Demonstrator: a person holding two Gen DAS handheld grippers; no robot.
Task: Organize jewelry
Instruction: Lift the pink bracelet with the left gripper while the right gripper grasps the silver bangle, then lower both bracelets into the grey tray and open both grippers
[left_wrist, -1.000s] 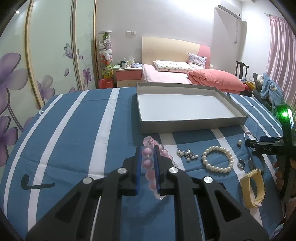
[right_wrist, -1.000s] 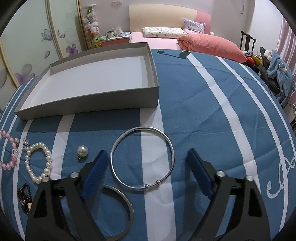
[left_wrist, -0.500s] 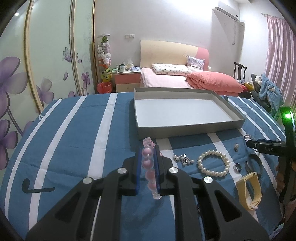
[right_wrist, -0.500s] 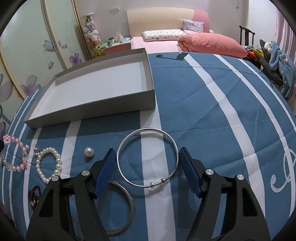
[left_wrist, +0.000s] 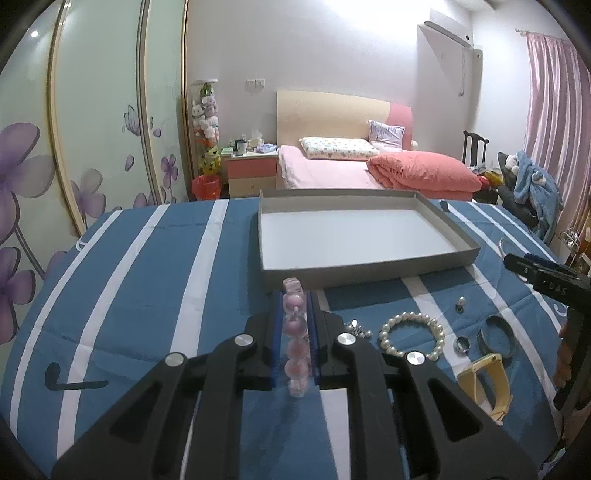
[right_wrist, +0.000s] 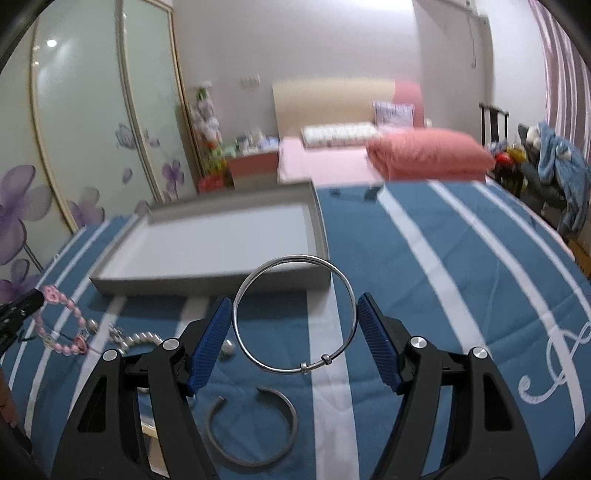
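My left gripper (left_wrist: 294, 314) is shut on a pink bead bracelet (left_wrist: 294, 325), held just in front of the near wall of the empty grey box (left_wrist: 365, 264). In the right wrist view the bracelet (right_wrist: 61, 325) hangs in a loop from that gripper's tip at the far left. My right gripper (right_wrist: 295, 317) is shut on a thin silver bangle (right_wrist: 291, 259). Both blue pads press on its sides and it is lifted off the striped cloth, its top rim in front of the grey box's (right_wrist: 207, 286) near right corner.
On the blue striped cloth lie a pearl bracelet (left_wrist: 410, 334), a small pearl cluster (left_wrist: 358, 328), a single pearl (right_wrist: 227, 347), a ring (left_wrist: 462, 344), an open silver cuff (right_wrist: 255, 424) and a yellow band (left_wrist: 484, 384). A bed stands behind the table.
The right gripper's jaws narrowed onto the silver bangle and raised it off the cloth, tilting upward. The left gripper kept its hold on the pink bracelet and barely shifted.
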